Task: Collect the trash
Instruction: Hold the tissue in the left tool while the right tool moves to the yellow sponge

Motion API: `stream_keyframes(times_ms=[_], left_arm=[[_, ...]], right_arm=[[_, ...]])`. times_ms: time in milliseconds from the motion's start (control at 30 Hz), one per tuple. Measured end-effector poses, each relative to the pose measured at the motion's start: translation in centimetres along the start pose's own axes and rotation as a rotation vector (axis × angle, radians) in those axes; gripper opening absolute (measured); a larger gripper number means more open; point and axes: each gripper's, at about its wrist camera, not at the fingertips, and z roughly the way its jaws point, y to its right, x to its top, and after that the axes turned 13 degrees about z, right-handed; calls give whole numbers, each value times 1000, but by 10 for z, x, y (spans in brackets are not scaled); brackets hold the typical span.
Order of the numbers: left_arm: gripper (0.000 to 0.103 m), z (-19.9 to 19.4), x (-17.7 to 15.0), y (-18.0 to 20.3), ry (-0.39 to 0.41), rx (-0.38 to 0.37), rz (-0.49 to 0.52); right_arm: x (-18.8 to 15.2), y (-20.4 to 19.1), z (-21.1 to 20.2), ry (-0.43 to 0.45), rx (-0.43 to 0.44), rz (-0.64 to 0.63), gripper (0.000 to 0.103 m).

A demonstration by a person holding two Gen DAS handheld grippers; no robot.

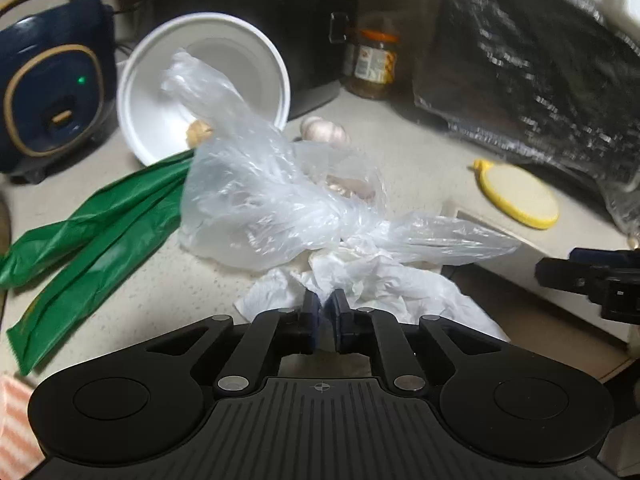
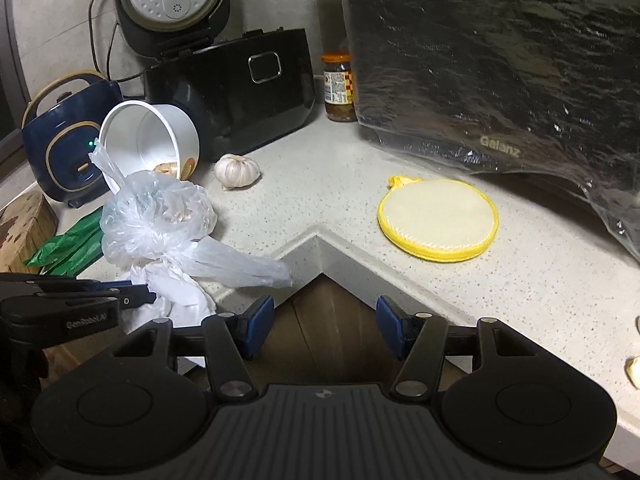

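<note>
Speckled corner countertop [image 2: 304, 200], trash near edge

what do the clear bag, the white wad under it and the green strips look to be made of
Clear bag: thin plastic film, glossy and see-through, finely crinkled. White wad: likely tissue paper, matte with soft creases. Green strips: probably plastic film, smooth with a slight sheen.

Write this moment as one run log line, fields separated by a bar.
task: collect trash | left gripper: shut on white tissue | right gripper: open, empty, off counter edge | clear plastic bag: on counter
</note>
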Motion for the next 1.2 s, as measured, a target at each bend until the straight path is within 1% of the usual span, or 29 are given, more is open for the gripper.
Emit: stream_keyframes(times_ms=[67,167,267,333,433,500,567,600,633,700,767,900,1000,1100,1167,1200], left_arm=[[9,-14,-3,-2,23,4,1],[9,-34,-4,-8,55,5,-25],[9,-53,-1,-14,92,22,-40],[9,-66,1,-20,125,43,-59],[9,-83,6,-35,182,78,-123],[9,-92,10,-45,213,72,-172],[9,-96,15,-52,234,54,-216],[9,-96,17,-54,239,35,-235],[9,-95,20,-54,242,8,-252],[9,-90,28,-47,246,-36,-255],[9,-82,38,-35,251,-68,-228],[9,-59,56,-3,252,-142,-169],[9,-44,62,12,227,-178,-146],[9,-34,61,18,195,-188,-143],[9,-28,60,20,181,-192,-143],[9,-25,60,20,174,-194,-146]], right_arm=[[0,-1,0,-2,8,1,61],[-1,-7,6,-24,29,-12,61],[-4,-17,11,-47,54,-42,61],[-5,-24,11,-46,78,-60,61],[-4,-27,5,-6,105,-89,61],[1,-24,0,61,84,-116,62],[10,-13,-1,126,37,-118,66],[17,-4,2,149,11,-104,68],[23,5,6,159,-18,-83,68],[38,25,18,148,-78,-32,68],[52,43,29,145,-105,19,68],[79,67,56,125,-142,76,68],[93,80,84,72,-187,88,68],[95,89,101,42,-203,90,68],[94,96,104,44,-178,128,68],[94,98,103,42,-170,146,66]])
